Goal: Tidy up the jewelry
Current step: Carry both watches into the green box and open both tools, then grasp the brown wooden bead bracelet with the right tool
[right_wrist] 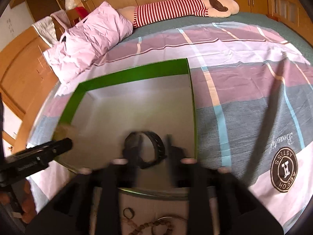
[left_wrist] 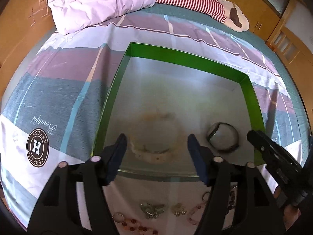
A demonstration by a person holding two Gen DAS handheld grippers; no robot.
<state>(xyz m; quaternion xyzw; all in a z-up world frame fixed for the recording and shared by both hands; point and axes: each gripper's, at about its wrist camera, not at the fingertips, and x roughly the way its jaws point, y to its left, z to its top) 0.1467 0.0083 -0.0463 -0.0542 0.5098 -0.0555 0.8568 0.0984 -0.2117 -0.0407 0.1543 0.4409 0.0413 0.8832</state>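
Over the near edge of the green-walled box (left_wrist: 176, 55), both tongs hang with jaws apart and nothing between them — the step in hand looks like the drop-off of two pieces, judged from how they lie. Left of the box's middle, the pale bracelet (left_wrist: 154, 152), blurred, rests on the grey floor just ahead of the left tongs (left_wrist: 156, 143). Right of it, near the box's right wall, lies the dark band (left_wrist: 223, 139), loose under the right tongs (right_wrist: 150, 146), whose pads do not press it. Outside the box, on the bed sheet (left_wrist: 64, 90) below its near wall, loose jewelry (left_wrist: 154, 210) waits — silver clasps, pink beads, a small ring. Next, I judge, each hand must draw back over that wall and pick a fresh piece cleanly.
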